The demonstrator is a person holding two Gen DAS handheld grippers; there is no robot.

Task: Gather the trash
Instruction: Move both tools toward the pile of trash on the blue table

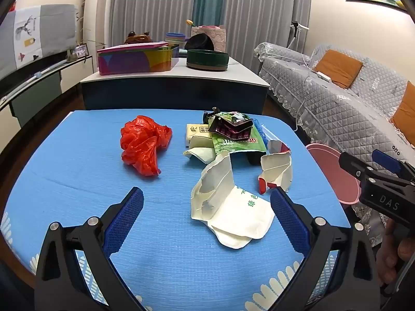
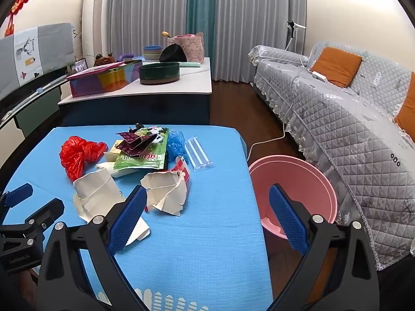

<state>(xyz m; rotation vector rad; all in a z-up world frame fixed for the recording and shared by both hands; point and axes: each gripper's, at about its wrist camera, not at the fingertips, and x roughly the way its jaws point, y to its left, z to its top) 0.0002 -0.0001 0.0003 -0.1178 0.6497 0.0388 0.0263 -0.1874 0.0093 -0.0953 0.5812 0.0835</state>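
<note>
Both hand-held grippers, left (image 1: 206, 200) and right (image 2: 206, 198), angled down, jaws wide.

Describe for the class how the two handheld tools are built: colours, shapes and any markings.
Both match: the left tool and right tool have black angular frames with silver round bolts, and two long fingers faced with blue, grid-textured pads. Seen from the left camera, the right tool's side carries pale lettering reading DAS.

Left gripper (image 1: 207, 203) gapes above blue table (image 1: 77, 181); trash (image 1: 228, 207) strewn.

Pink basin (image 2: 293, 181) partly behind table (image 2: 207, 233)
</note>
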